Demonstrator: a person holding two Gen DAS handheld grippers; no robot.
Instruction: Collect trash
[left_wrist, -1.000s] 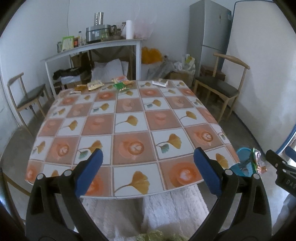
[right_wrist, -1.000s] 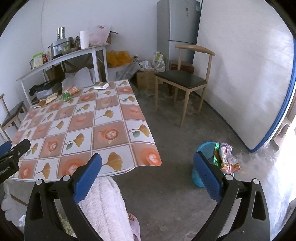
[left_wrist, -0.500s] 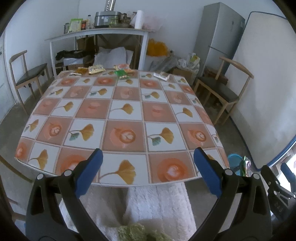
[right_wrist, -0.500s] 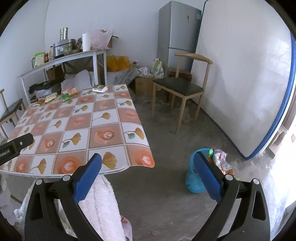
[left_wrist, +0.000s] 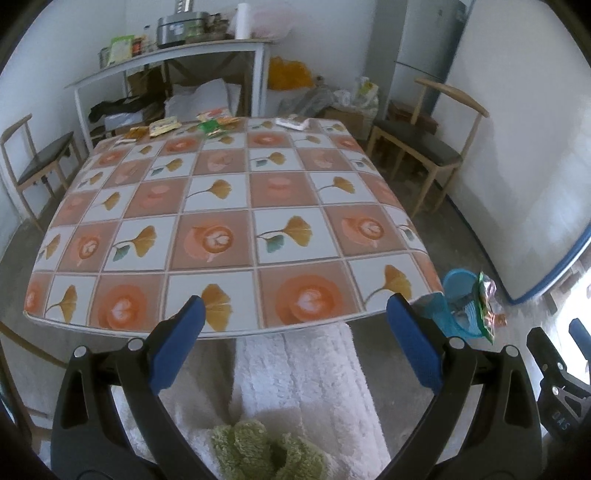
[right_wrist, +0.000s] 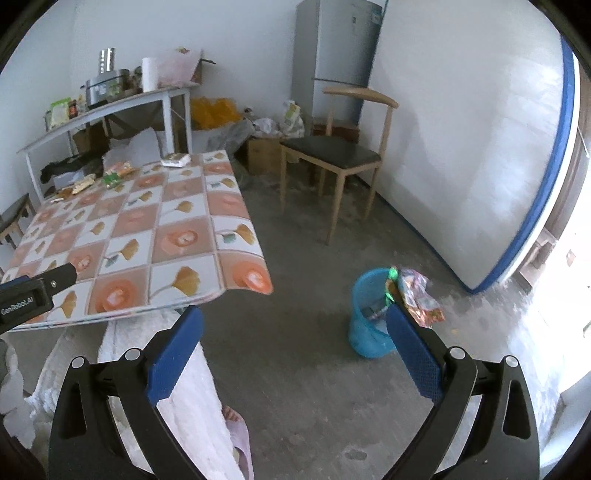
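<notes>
Several snack wrappers (left_wrist: 164, 126) lie along the far edge of the table (left_wrist: 221, 206), among them a green one (left_wrist: 208, 127) and a white packet (left_wrist: 293, 123); the right wrist view shows the wrappers (right_wrist: 118, 170) too. A blue bin (right_wrist: 369, 314) stands on the floor right of the table, with colourful wrappers (right_wrist: 417, 295) hanging over its rim. My left gripper (left_wrist: 295, 325) is open and empty at the table's near edge. My right gripper (right_wrist: 293, 332) is open and empty above the floor, left of the bin (left_wrist: 460, 302).
Wooden chairs stand at the right (right_wrist: 332, 158) and left (left_wrist: 37, 162) of the table. A grey shelf table (left_wrist: 173, 59) with kitchen items, a fridge (right_wrist: 332, 62) and a leaning mattress (right_wrist: 480, 147) line the walls. A person's white fleecy clothing (left_wrist: 295, 387) fills the foreground.
Both grippers have shifted slightly, and the views have tilted. Each stays open and empty. The wrappers and bin have not moved.
</notes>
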